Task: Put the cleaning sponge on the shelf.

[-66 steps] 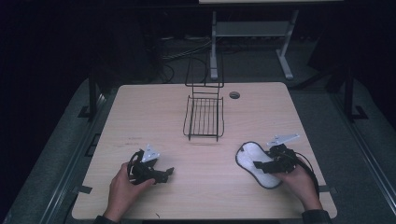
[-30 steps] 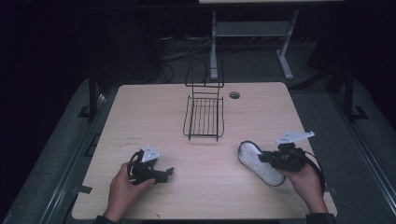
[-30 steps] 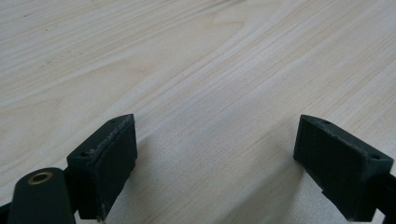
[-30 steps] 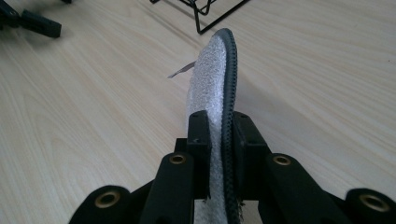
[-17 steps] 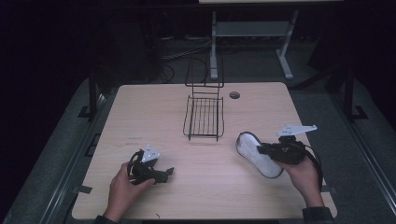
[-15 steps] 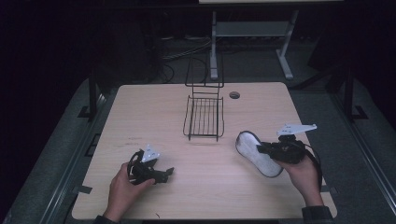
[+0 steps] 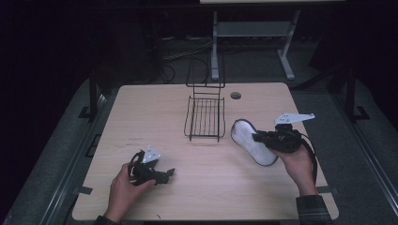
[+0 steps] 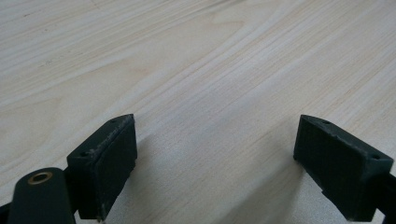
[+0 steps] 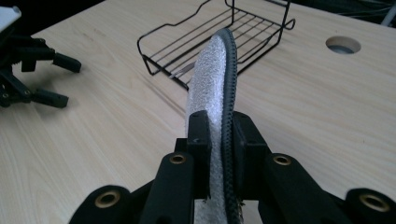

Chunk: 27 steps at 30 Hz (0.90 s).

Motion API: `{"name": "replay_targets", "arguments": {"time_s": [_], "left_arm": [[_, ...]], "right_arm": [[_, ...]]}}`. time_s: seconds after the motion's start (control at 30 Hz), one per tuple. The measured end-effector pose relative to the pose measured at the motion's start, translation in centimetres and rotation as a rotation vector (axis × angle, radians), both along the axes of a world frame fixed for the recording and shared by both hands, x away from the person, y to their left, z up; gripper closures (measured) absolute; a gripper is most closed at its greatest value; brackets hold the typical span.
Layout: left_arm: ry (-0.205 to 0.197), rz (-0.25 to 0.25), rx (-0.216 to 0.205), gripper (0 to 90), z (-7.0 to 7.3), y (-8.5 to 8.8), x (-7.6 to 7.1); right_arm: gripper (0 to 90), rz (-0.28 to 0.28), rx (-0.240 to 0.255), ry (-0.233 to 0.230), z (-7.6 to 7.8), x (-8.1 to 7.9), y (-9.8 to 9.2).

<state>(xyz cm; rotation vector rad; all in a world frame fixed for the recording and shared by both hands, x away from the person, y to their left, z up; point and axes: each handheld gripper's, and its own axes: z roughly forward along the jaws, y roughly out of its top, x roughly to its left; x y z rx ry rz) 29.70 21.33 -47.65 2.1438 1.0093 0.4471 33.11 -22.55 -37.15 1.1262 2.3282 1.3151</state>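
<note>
A white fleecy insole (image 7: 250,140) with a black rim hangs tilted above the right part of the wooden table (image 7: 150,112). My right gripper (image 7: 260,138) is shut on its near end. In the right gripper view the insole (image 9: 211,79) stands on edge between the pads, its far tip towards a black wire basket (image 9: 219,32). My left gripper (image 7: 169,174) rests low on the table at the front left, held by a hand. Its jaws stand wide open in the left gripper view (image 8: 215,158), with bare wood between them.
The wire basket (image 7: 205,117) sits at the table's middle back, its tall back frame rising behind it. A round cable hole (image 7: 235,95) lies right of it. A metal stand (image 7: 253,33) is on the floor beyond the table. The left gripper (image 9: 65,81) shows far off in the right gripper view.
My right gripper has lifted the insole off the table and carried it a little to the right and farther back, tilting it onto its edge. The left gripper has kept still.
</note>
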Motion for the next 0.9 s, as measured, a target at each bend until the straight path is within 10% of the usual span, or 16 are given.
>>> {"name": "replay_targets", "arguments": {"time_s": [0.9], "left_arm": [[0.005,-0.002,0.008,12.4,0.1,-0.1,0.1]], "right_arm": [[79.3,0.031,0.013,-0.029,1.6,5.5,5.6]]}}
